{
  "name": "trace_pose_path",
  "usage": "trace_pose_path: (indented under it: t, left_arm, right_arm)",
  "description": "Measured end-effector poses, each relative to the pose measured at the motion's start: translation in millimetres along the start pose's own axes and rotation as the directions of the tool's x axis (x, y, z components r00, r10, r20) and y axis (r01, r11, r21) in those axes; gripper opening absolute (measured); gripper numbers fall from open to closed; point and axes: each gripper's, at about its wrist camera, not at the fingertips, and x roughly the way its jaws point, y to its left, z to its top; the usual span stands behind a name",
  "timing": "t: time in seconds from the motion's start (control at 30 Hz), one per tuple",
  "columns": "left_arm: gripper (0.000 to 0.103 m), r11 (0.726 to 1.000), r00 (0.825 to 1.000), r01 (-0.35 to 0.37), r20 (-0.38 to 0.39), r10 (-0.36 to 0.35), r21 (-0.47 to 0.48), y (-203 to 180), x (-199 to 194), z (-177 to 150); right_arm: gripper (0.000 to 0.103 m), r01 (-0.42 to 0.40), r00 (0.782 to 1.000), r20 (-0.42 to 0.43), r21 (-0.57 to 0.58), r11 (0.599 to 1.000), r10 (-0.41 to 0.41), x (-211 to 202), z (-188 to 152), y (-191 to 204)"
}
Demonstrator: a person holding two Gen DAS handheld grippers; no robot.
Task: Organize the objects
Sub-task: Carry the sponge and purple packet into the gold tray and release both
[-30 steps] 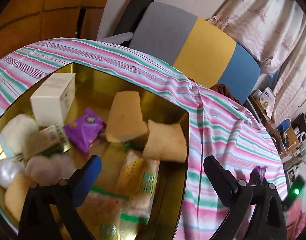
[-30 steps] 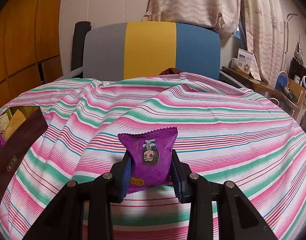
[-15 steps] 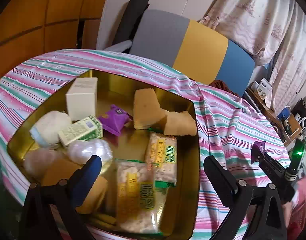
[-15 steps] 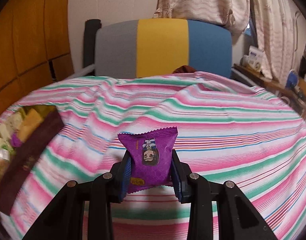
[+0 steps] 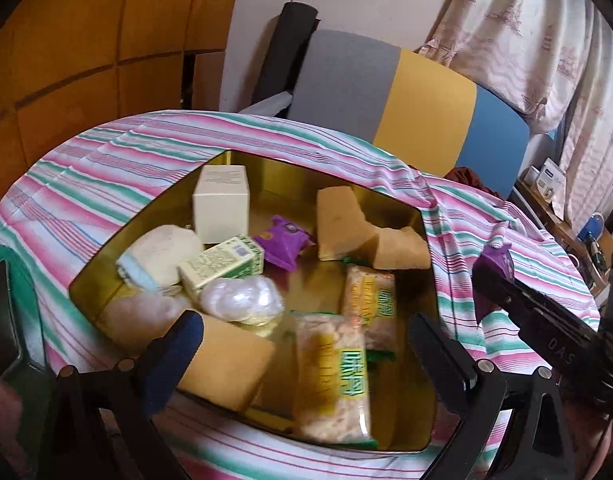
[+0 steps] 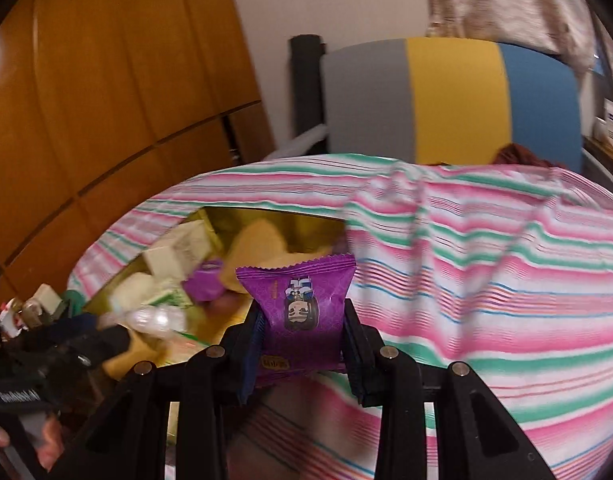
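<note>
Our right gripper (image 6: pixel 302 344) clamps a purple snack packet (image 6: pixel 300 316) above the striped cloth (image 6: pixel 486 280), beside the gold tin (image 5: pixel 386 204). Our left gripper (image 5: pixel 302 344) hangs open, empty, over the tin.

The left tool (image 5: pixel 302 344) hangs with its jaws spread wide and nothing between them, while the right tool (image 6: pixel 302 330) is clamped on a purple packet (image 6: pixel 300 304).

Purple snack packet (image 6: pixel 302 312) upright, clamped between right tool (image 6: pixel 302 344) fingers, beside gold tin (image 5: pixel 426 240) of snacks.
</note>
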Motion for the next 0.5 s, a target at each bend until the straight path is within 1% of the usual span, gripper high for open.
trace_pose_path:
  t: [0.17,0.4,0.5]
  left_arm:
    - [0.103,0.999,1.0,-0.028,0.001,0.028,-0.021,17,-4,-2]
    - [0.103,0.996,0.997,-0.081,0.001,0.081,-0.043,36,-7,-5]
    - [0.103,0.994,0.995,-0.095,-0.003,0.095,-0.053,41,-8,-6]
  right_arm:
    - [0.035,-0.042,0.999,-0.024,-0.036,0.998,0.041,14,7,29]
    - [0.036,-0.058,0.99,-0.137,-0.079,0.995,0.047,52,12,60]
    - [0.036,-0.046,0.983,-0.179,-0.108,0.993,0.026,68,11,72]
